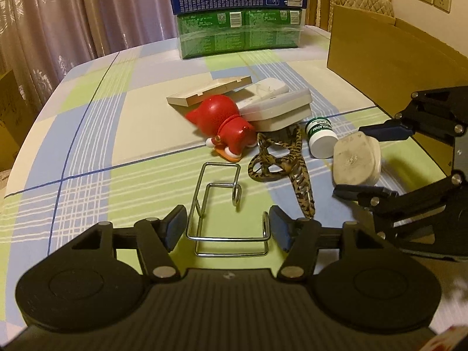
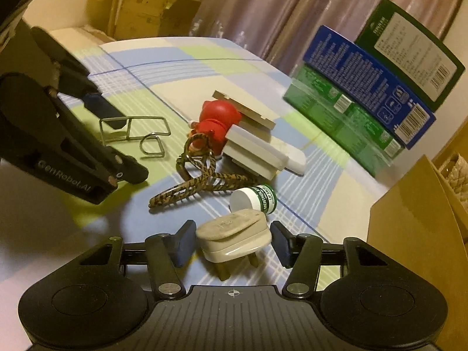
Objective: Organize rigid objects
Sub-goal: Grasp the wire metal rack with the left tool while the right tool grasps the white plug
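A bent wire hook (image 1: 218,204) lies on the checked cloth, its near end between the open fingers of my left gripper (image 1: 228,229). It also shows in the right wrist view (image 2: 137,131). My right gripper (image 2: 232,242) is open around a beige plug adapter (image 2: 234,237), its pads apart from it; the adapter also shows in the left wrist view (image 1: 355,162). Behind lie a leopard-print hair claw (image 1: 288,172), a green-and-white jar (image 1: 320,136) on its side, a red toy figure (image 1: 225,125) and white flat cases (image 1: 278,105).
A cardboard box (image 1: 389,58) stands at the right. Stacked blue and green boxes (image 1: 238,11) stand at the far edge of the table. Curtains hang behind. More cardboard boxes (image 2: 146,5) stand beyond the table's left side.
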### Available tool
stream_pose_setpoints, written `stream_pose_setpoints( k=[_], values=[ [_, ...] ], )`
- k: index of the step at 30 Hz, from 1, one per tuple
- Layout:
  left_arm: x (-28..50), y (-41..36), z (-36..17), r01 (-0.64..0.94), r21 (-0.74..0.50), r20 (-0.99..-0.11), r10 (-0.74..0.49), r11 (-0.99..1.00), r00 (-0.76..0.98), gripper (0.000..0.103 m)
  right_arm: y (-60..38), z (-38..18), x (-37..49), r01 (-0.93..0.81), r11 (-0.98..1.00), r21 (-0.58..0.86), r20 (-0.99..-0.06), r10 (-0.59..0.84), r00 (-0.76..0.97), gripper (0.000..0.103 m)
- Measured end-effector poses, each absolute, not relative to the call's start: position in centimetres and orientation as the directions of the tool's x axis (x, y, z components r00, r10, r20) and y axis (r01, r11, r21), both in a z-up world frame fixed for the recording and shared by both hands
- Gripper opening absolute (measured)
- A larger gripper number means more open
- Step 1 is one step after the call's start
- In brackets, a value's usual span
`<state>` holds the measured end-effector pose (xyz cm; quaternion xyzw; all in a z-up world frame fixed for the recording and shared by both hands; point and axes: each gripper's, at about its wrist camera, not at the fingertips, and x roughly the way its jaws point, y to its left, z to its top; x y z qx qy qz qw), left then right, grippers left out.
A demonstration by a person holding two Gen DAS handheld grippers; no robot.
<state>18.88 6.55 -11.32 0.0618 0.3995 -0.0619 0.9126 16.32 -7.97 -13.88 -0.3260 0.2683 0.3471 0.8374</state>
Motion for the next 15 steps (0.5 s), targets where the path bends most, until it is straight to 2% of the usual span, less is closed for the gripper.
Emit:
stream_pose_setpoints(
  k=[15],
  values=[
    [19.0,6.2,-11.5,0.180,0.102,-0.717,-0.054,0.978,0.695,0.055,-10.7,-12.9,14.4,-0.679,0.697,-0.230,-0.663,0.398,0.633,0.052]
  ],
)
